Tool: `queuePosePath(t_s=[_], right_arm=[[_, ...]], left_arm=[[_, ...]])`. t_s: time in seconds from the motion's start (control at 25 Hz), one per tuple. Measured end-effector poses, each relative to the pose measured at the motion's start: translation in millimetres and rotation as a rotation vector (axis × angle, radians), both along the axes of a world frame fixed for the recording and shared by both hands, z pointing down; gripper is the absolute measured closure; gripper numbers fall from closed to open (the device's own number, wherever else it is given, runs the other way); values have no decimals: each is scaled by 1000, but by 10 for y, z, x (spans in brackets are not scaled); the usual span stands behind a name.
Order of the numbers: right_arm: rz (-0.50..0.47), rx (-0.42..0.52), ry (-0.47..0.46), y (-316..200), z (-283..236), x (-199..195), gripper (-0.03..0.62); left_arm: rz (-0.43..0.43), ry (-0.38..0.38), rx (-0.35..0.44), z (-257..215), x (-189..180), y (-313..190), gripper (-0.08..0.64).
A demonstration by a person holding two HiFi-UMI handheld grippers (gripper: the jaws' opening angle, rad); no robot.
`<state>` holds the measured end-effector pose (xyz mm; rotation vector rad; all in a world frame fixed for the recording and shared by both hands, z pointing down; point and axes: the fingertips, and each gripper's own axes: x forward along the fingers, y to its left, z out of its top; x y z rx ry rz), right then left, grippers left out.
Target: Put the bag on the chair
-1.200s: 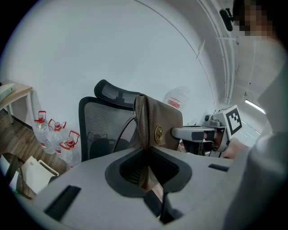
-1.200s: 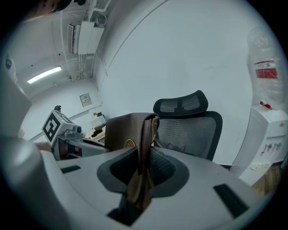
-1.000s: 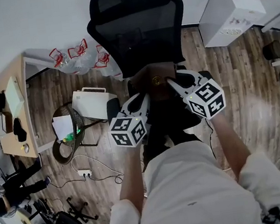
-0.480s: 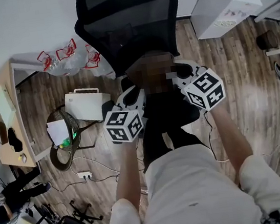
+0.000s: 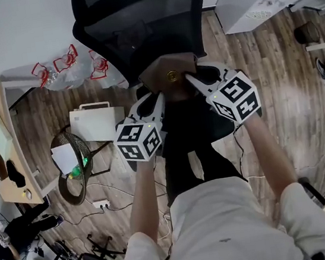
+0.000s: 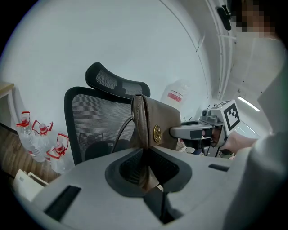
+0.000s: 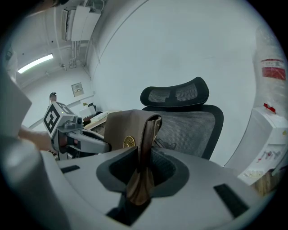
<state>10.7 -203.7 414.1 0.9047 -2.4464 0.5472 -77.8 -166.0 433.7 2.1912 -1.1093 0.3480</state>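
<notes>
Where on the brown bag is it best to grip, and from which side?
Grip its thin side edges, one tool from each side. The brown bag is upright and flat, so each folded edge fits between narrow jaws; the left tool and right tool hold it so now.

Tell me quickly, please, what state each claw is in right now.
Left claw: closed on one end of the brown bag.
Right claw: closed on the other end of the brown bag.
</notes>
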Motion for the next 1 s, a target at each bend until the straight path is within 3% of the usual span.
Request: queuePosePath(t_s=[1.0], right_arm=[[-20, -43, 51, -287, 1015, -239, 503]], left_arm=[[-1, -19, -18, 993, -235, -289, 525]])
